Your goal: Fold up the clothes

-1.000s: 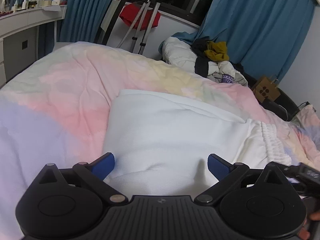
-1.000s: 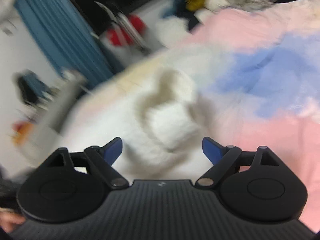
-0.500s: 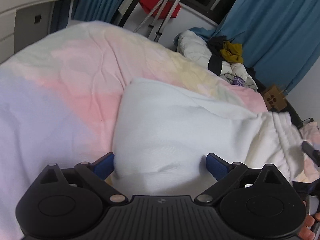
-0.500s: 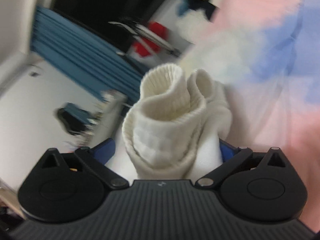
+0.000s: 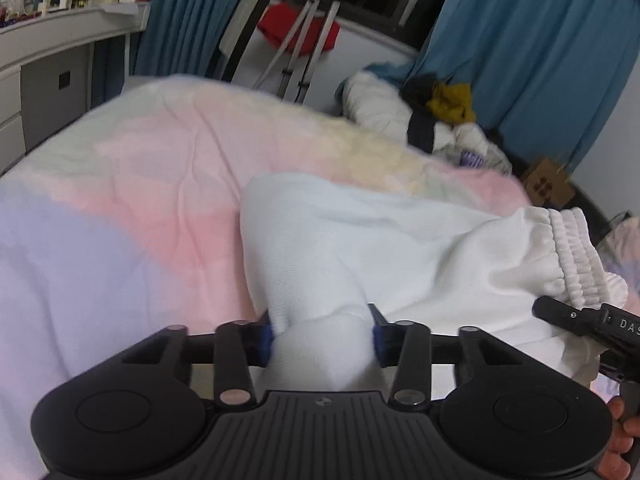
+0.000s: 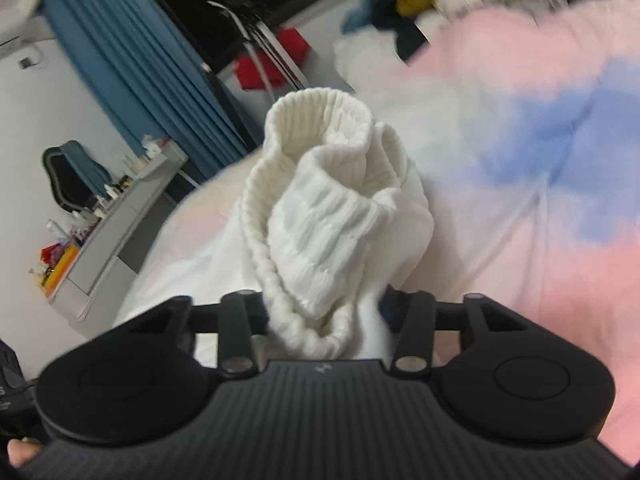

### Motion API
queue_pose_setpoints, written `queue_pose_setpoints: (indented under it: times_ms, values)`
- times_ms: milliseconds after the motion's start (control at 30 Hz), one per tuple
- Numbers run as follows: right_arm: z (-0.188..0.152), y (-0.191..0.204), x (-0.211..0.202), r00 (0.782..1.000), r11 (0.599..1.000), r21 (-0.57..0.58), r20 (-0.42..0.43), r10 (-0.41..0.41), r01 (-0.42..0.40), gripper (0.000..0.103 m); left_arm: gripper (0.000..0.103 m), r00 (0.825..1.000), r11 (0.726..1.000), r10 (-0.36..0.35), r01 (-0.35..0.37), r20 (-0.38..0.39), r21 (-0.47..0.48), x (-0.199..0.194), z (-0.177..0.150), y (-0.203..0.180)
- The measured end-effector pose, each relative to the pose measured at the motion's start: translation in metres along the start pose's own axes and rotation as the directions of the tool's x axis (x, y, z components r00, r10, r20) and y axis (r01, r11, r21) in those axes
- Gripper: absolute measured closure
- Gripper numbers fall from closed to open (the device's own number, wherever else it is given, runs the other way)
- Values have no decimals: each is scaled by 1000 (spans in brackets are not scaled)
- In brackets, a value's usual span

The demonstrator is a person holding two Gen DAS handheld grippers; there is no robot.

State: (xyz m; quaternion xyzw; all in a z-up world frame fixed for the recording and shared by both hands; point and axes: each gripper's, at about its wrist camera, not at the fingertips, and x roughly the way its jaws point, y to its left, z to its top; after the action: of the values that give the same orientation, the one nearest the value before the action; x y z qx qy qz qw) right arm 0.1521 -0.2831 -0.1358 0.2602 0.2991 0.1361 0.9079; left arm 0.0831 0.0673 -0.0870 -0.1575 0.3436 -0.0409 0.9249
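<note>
Pastel bedspread (image 5: 132, 208) carries white trousers (image 5: 360, 240); your left gripper (image 5: 322, 334) is closing on bunched fabric, your right gripper (image 6: 324, 312) closing on the ribbed cuff (image 6: 320, 200).

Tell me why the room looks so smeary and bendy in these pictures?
In the right wrist view, the bed cover and curtain are smeared by motion blur, while the white ribbed cuff close to the lens stays sharper. In the left wrist view, the picture is clearer, only a little soft; the fisheye lens bends the desk and curtain into curves near the edges.
</note>
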Motion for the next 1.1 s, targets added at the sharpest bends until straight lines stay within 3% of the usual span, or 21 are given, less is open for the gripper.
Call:
queue_pose_setpoints:
  times_ms: [133,300,467,667,800,867,933,1000,1033,1100]
  values:
    - [18,9,-31,993,997,8,91,75,-77,65,65,998,999,-26,25,55,23,-35,13,-26]
    - [47,6,-86,966,989,13,217,143,-149,66,66,986,996,-86,83,146,29,-69,43,-87]
    - [76,-33,-151,911,988,54,396,115,-148,66,65,959,968,-202,165,201,187,-57,64,-192]
    - [104,-117,-207,818,985,163,573,-54,-50,66,65,917,891,-373,312,140,329,14,62,-327]
    - [108,-184,-215,743,966,252,634,-212,61,66,65,902,834,-429,379,41,400,89,37,-404]
    - [101,-222,-208,713,938,338,638,-291,81,66,65,903,810,-429,394,-19,433,130,17,-431]
    - [90,-257,-193,718,897,421,582,-383,137,66,65,908,793,-410,403,-90,456,173,-3,-448]
    - [76,-295,-173,747,827,523,463,-477,204,66,61,910,790,-365,415,-197,452,215,-27,-453]
    - [66,-314,-162,766,777,582,377,-520,241,65,56,909,782,-359,416,-211,464,224,-38,-452]
    - [41,-343,-149,790,720,641,282,-544,267,64,52,911,743,-367,409,-189,529,226,-54,-449]
